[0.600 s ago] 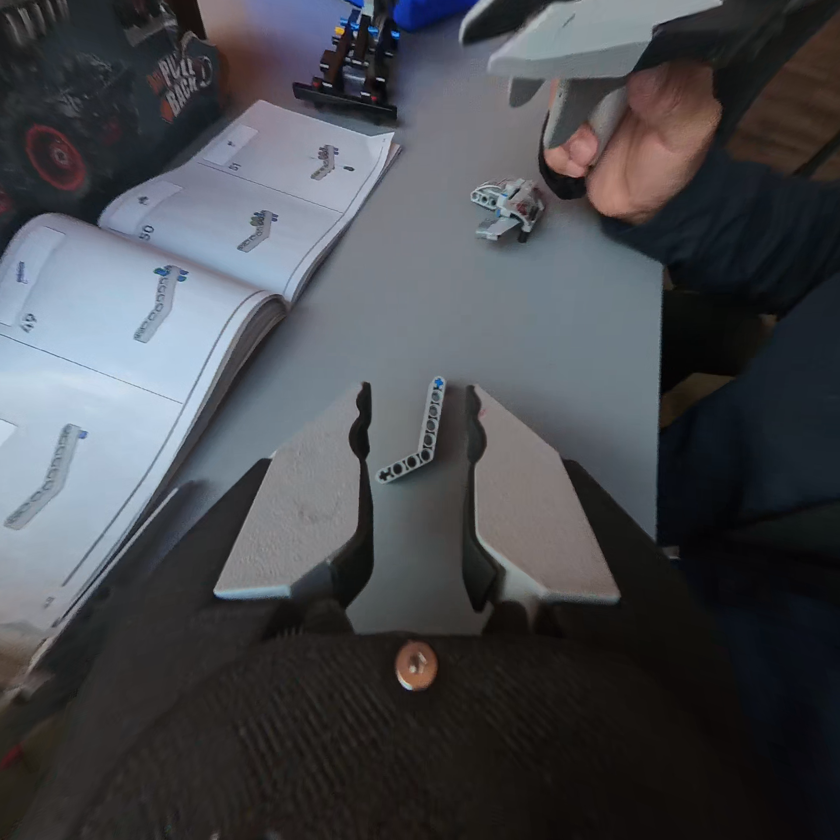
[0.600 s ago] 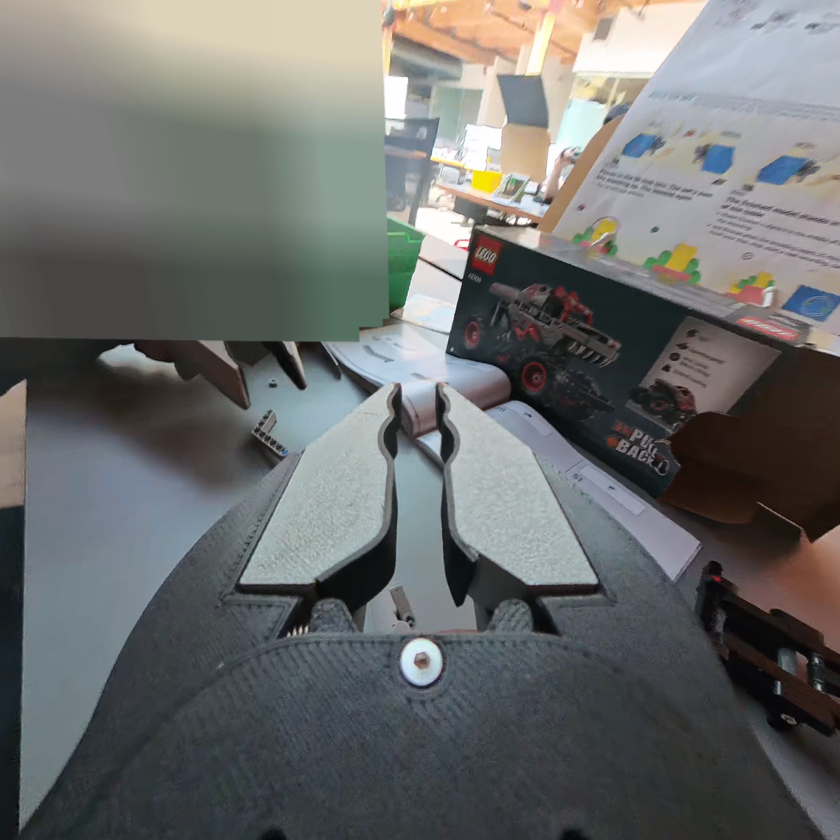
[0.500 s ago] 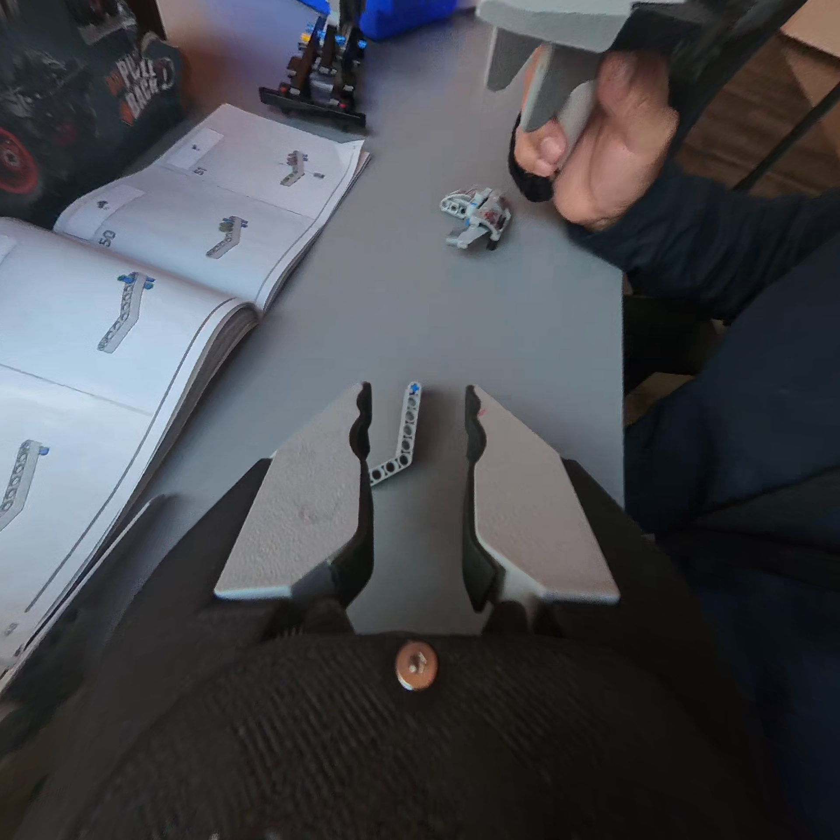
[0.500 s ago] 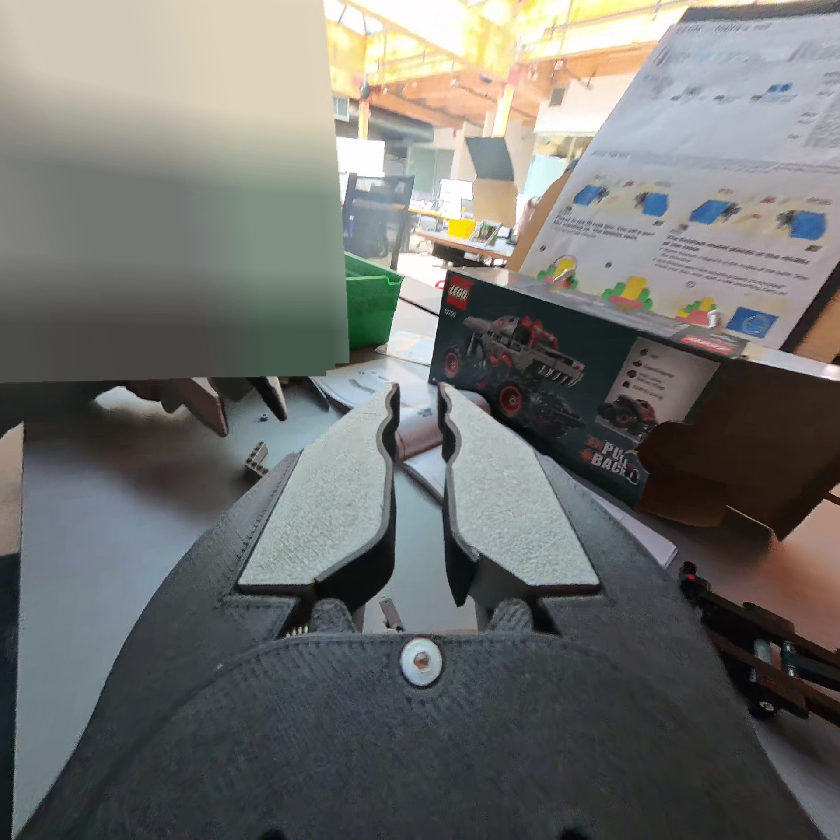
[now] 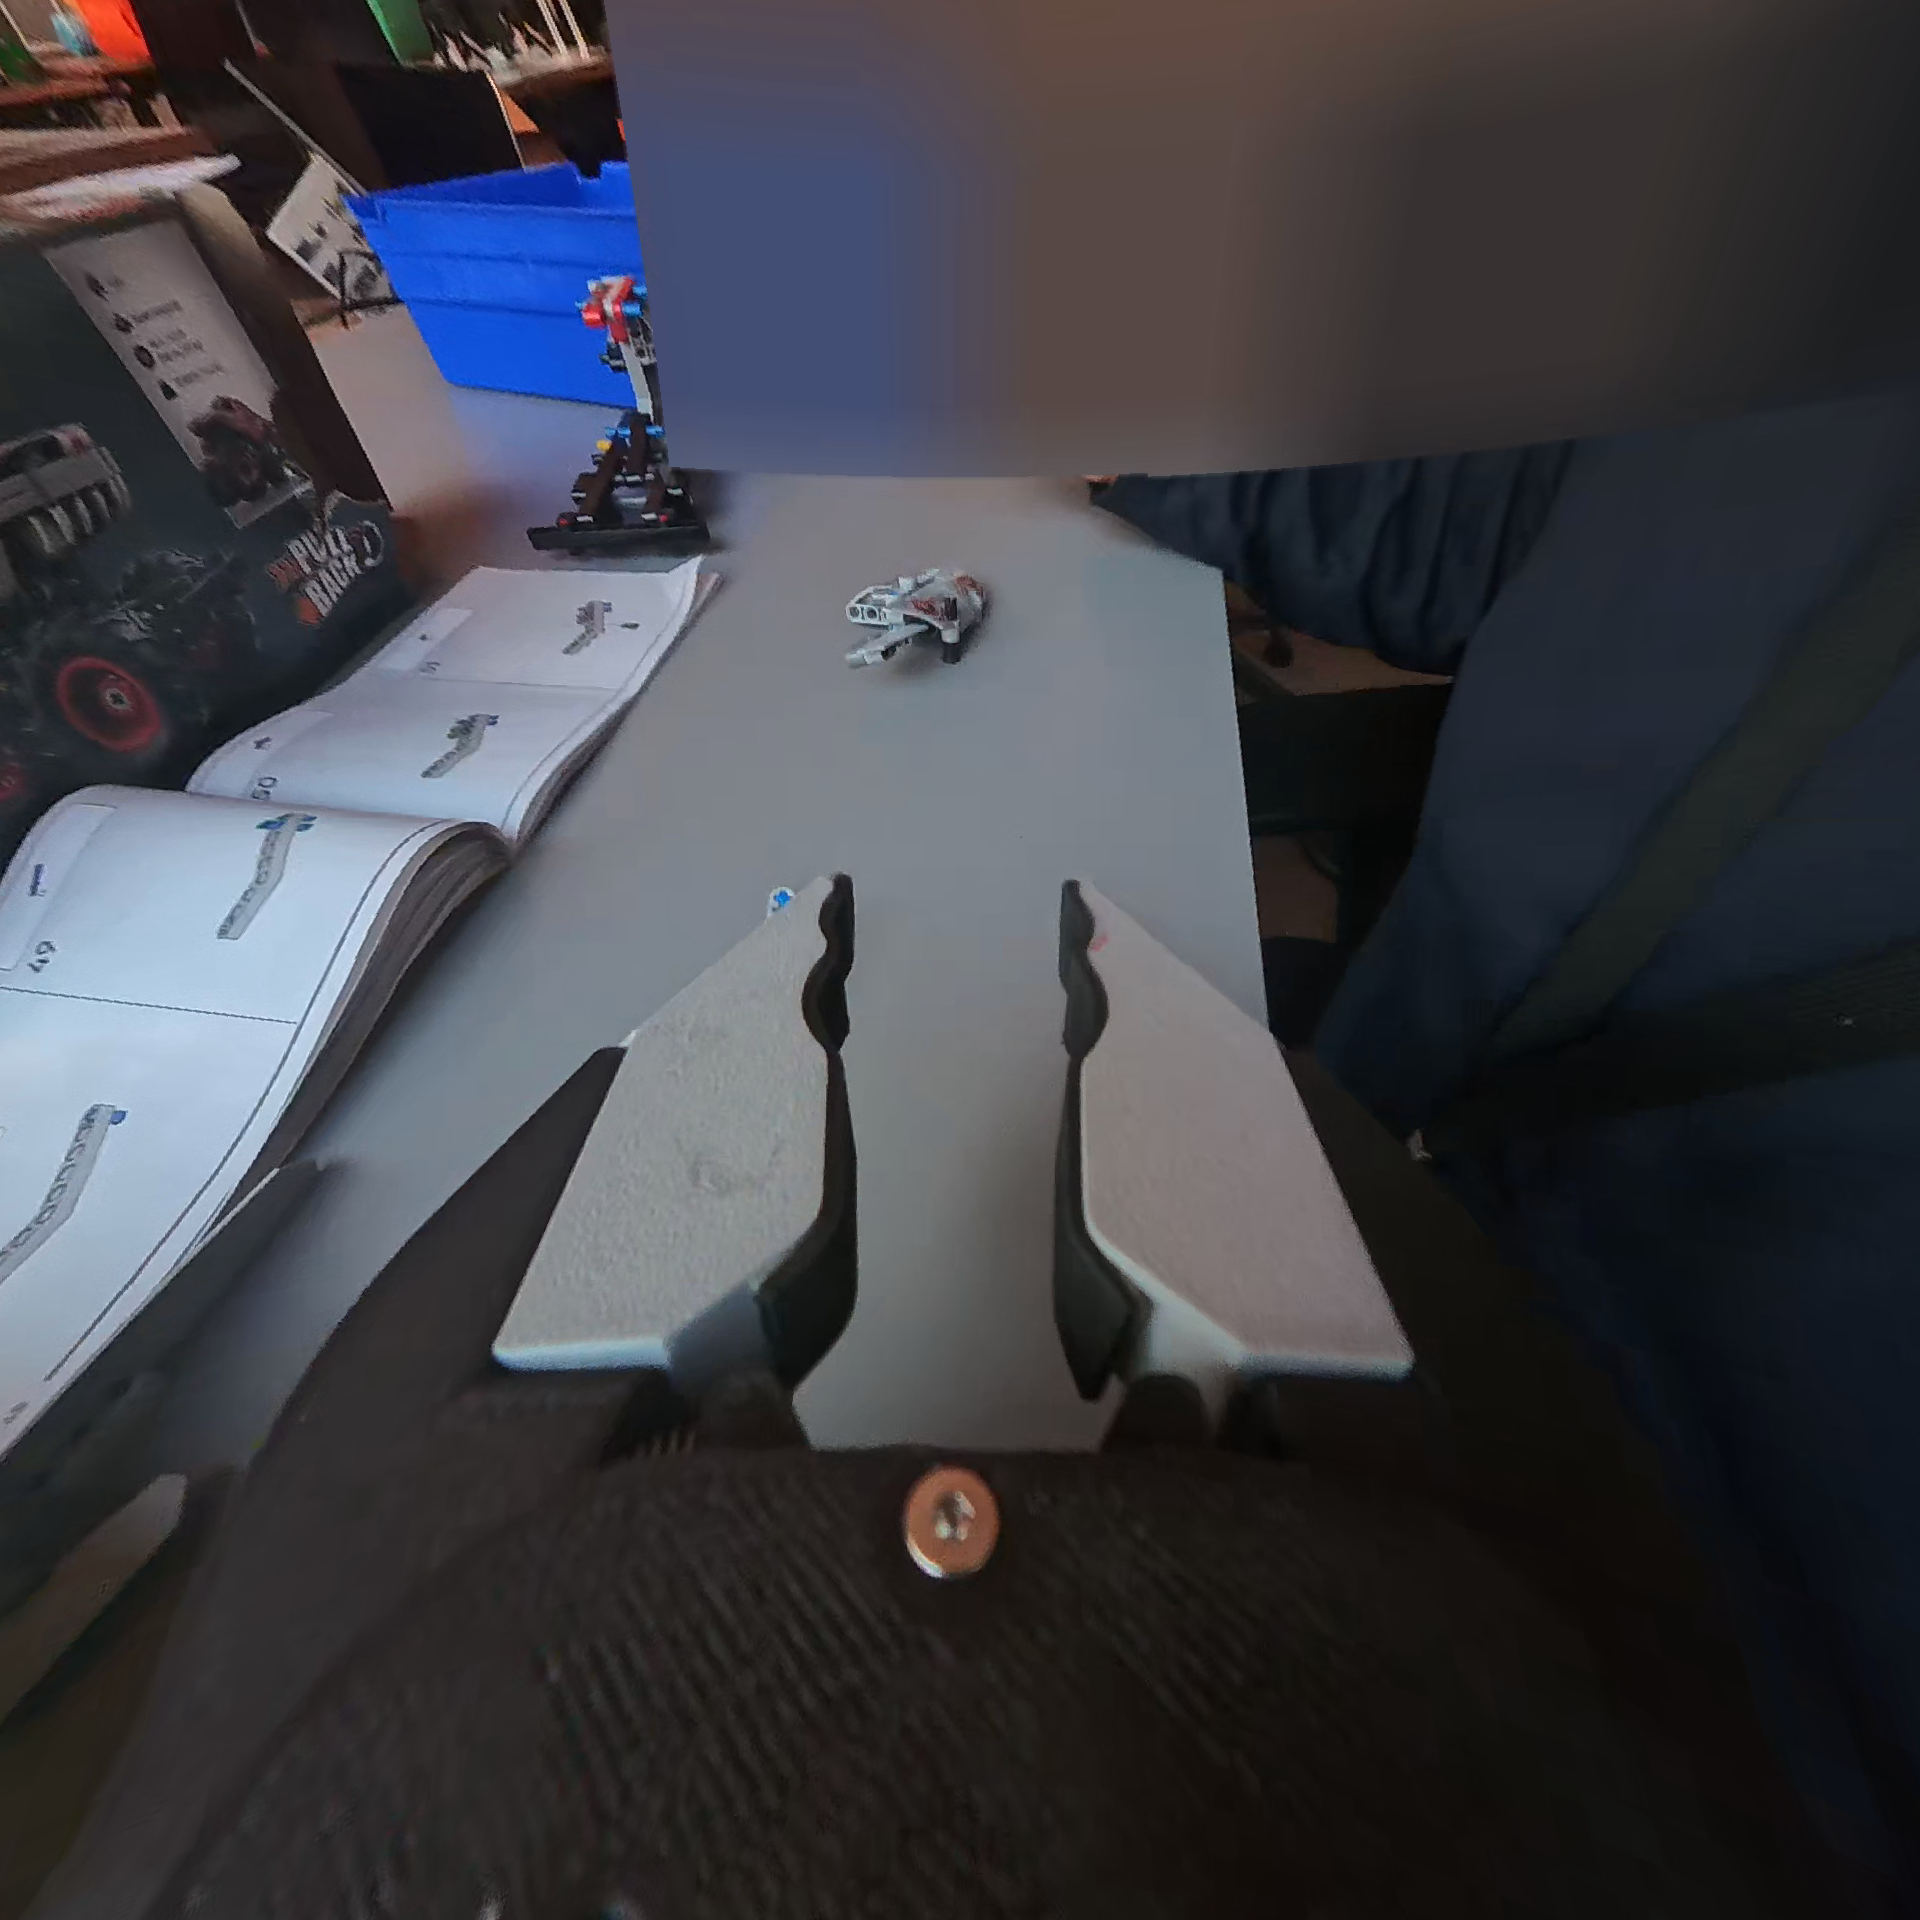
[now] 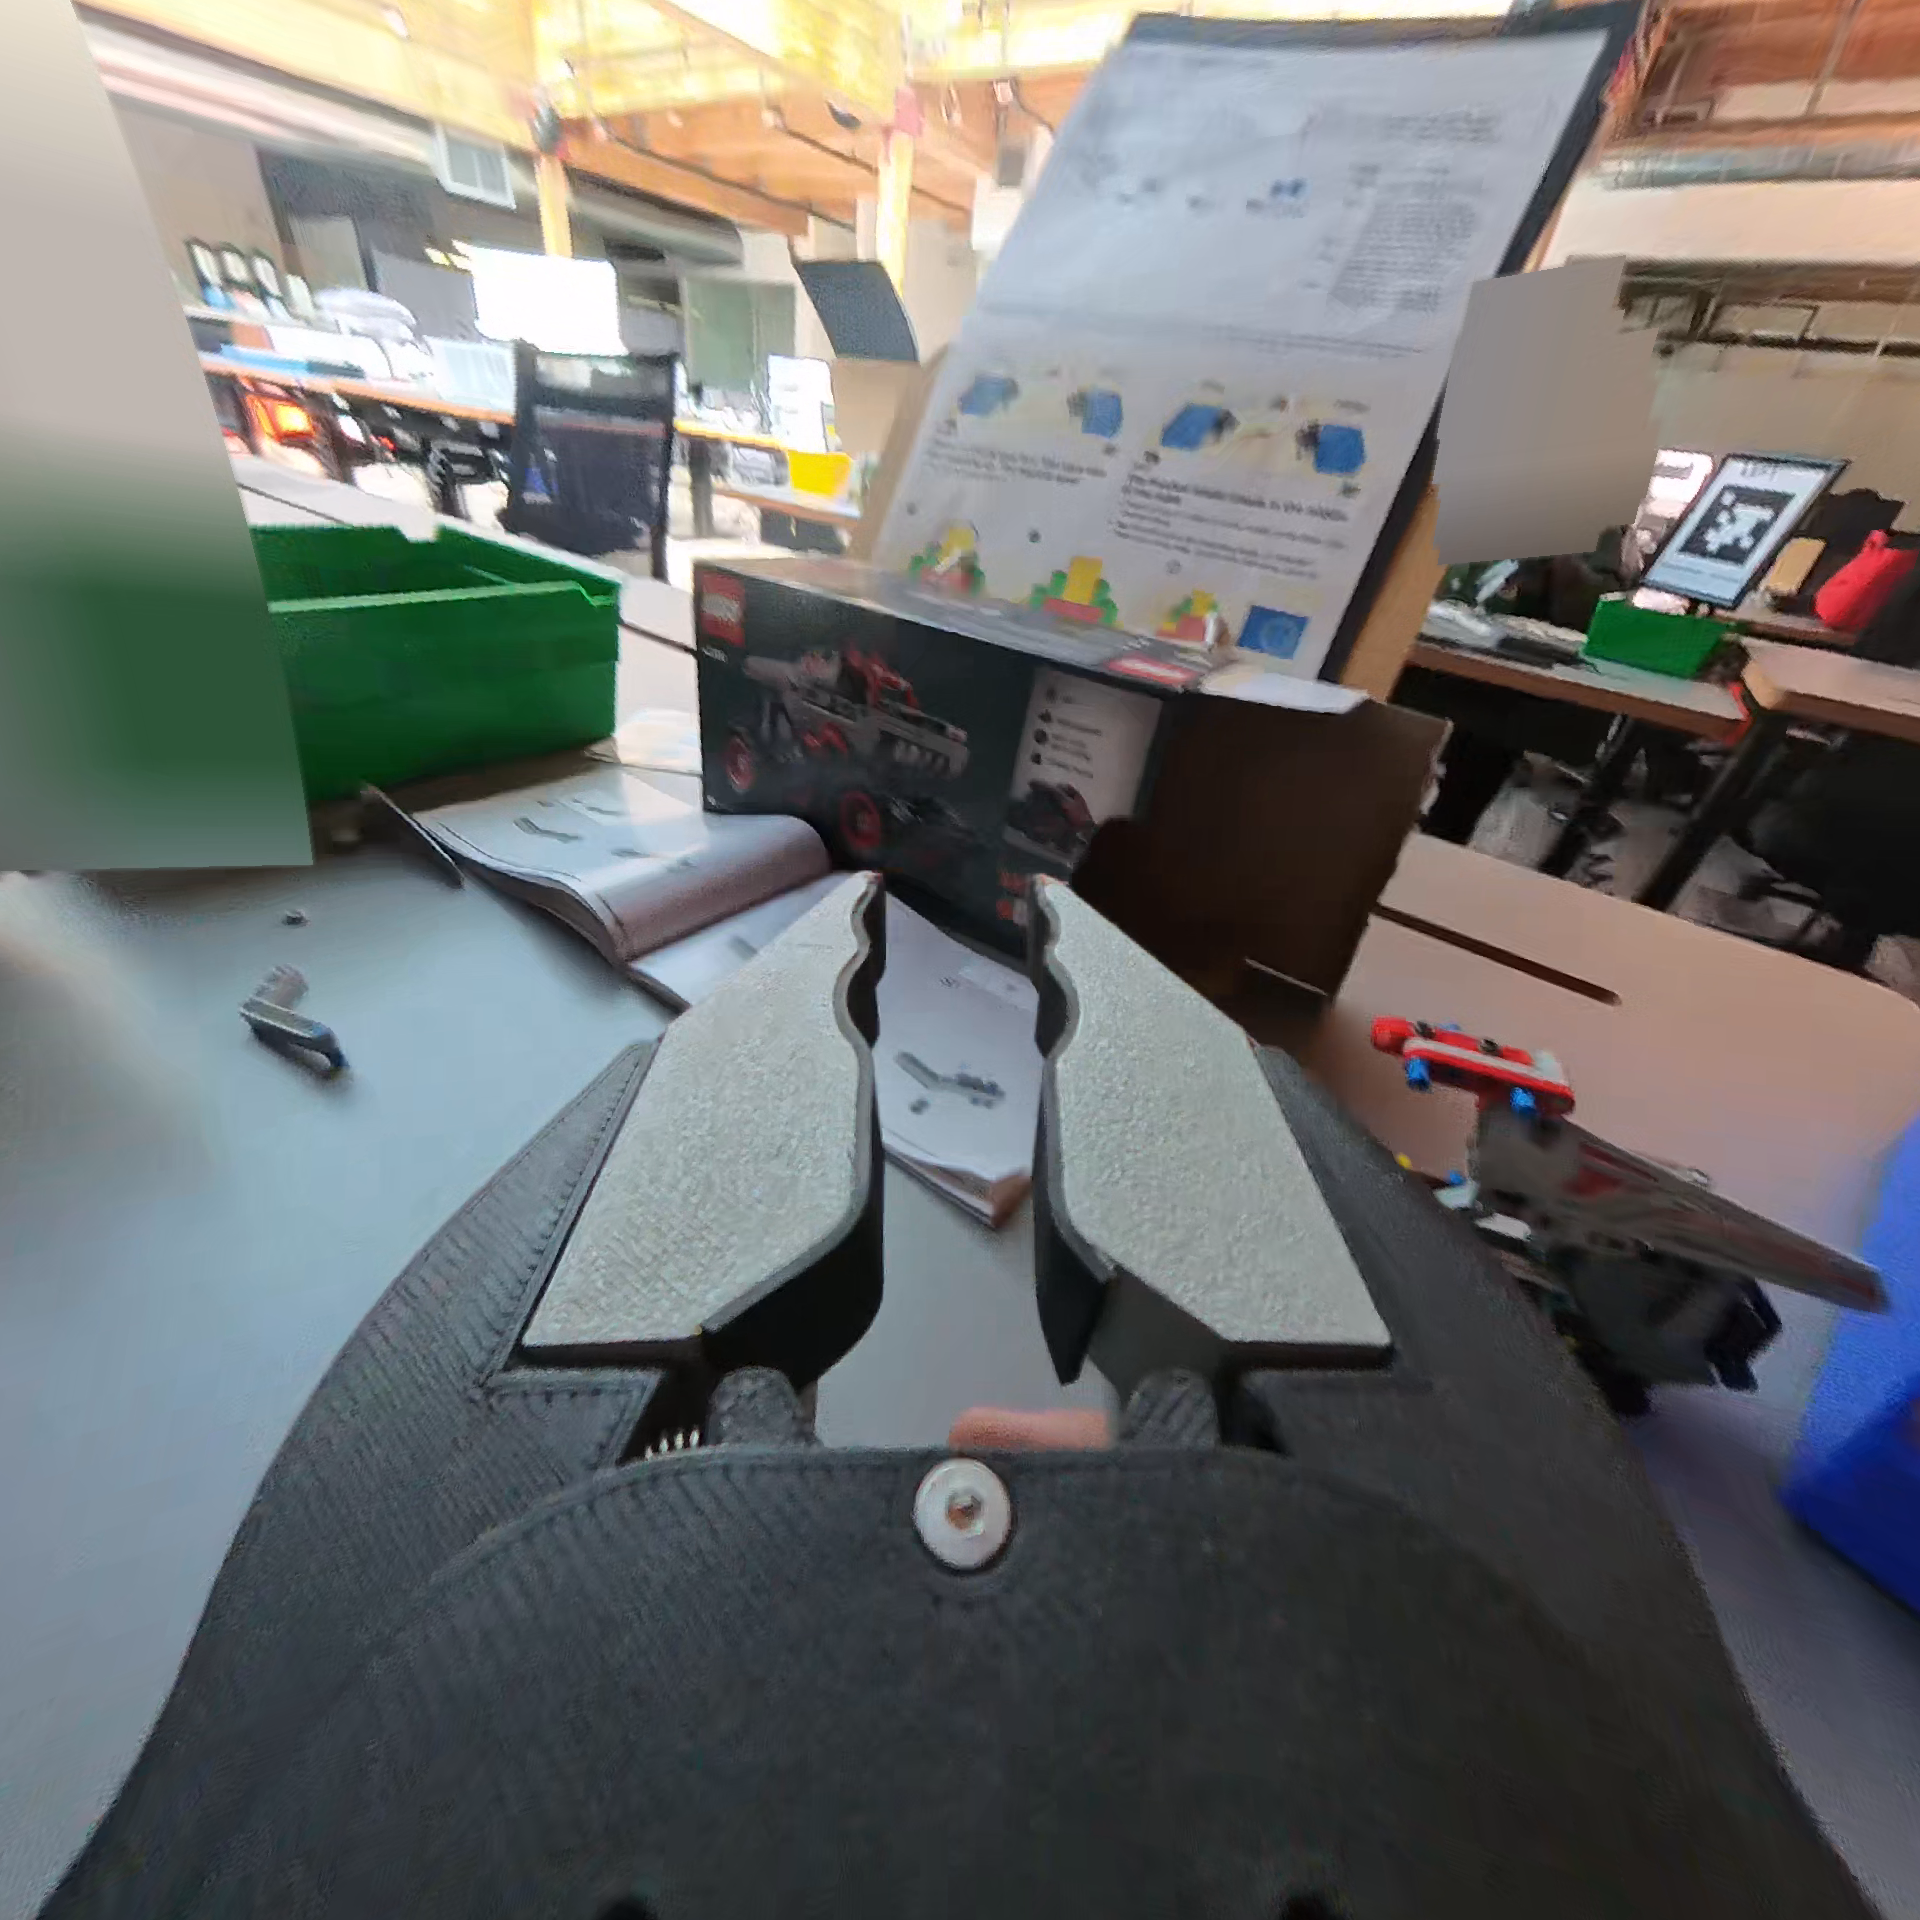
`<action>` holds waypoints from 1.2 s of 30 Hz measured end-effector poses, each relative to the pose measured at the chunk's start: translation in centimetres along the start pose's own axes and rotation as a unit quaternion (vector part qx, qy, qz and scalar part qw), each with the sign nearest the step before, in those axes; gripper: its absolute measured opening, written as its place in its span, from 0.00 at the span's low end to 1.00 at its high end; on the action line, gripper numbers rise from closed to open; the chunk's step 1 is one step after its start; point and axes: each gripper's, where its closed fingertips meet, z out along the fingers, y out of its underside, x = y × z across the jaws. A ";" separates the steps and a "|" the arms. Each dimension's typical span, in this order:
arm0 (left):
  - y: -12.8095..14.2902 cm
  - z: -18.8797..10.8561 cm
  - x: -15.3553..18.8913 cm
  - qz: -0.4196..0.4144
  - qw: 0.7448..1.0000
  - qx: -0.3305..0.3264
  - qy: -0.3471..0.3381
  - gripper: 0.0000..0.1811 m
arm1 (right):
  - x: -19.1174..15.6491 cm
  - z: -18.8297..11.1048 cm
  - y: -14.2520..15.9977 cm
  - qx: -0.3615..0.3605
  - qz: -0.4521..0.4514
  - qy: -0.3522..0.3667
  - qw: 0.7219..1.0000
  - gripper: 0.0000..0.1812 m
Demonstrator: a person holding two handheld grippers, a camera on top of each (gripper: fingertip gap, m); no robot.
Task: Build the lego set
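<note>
My left gripper (image 5: 956, 899) is open and empty, low over the grey table (image 5: 935, 790). The bent grey beam is almost hidden behind its left finger; only its blue-pinned tip (image 5: 781, 899) shows. The beam also shows in the right wrist view (image 6: 291, 1023), lying flat on the table. A small grey sub-assembly (image 5: 914, 618) lies farther ahead. The black and red chassis build (image 5: 623, 468) stands at the back; it also shows in the right wrist view (image 6: 1558, 1174). My right gripper (image 6: 956, 899) is open and empty, held above the table near the chassis.
The open instruction booklet (image 5: 312, 883) lies at the left, with the set's box (image 5: 156, 582) behind it. A blue bin (image 5: 499, 281) stands at the back, a green bin (image 6: 436, 644) beyond the booklet. The table edge (image 5: 1242, 831) runs along the right. One gripper's finger ends stand about 30 cm off the other's.
My left gripper has shifted right and tilted up, so the bent beam now lies behind its left finger. My right gripper has left the left wrist view, swung right and opened wider.
</note>
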 end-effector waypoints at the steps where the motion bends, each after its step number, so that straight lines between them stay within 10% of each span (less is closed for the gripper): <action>1: -0.1 -0.2 -0.1 0.002 1.000 0.006 -0.005 0.20 | 0.9 0.0 0.9 -0.021 -0.001 0.008 1.000 0.15; 13: 0.3 -0.6 -0.6 -0.002 1.000 -0.004 -0.017 0.18 | 3.2 1.2 5.6 -0.120 -0.029 0.019 0.992 0.15; 36: 1.0 0.0 -0.6 0.029 0.998 -0.032 -0.038 0.17 | 1.2 -0.8 2.7 -0.041 -0.040 -0.002 0.998 0.17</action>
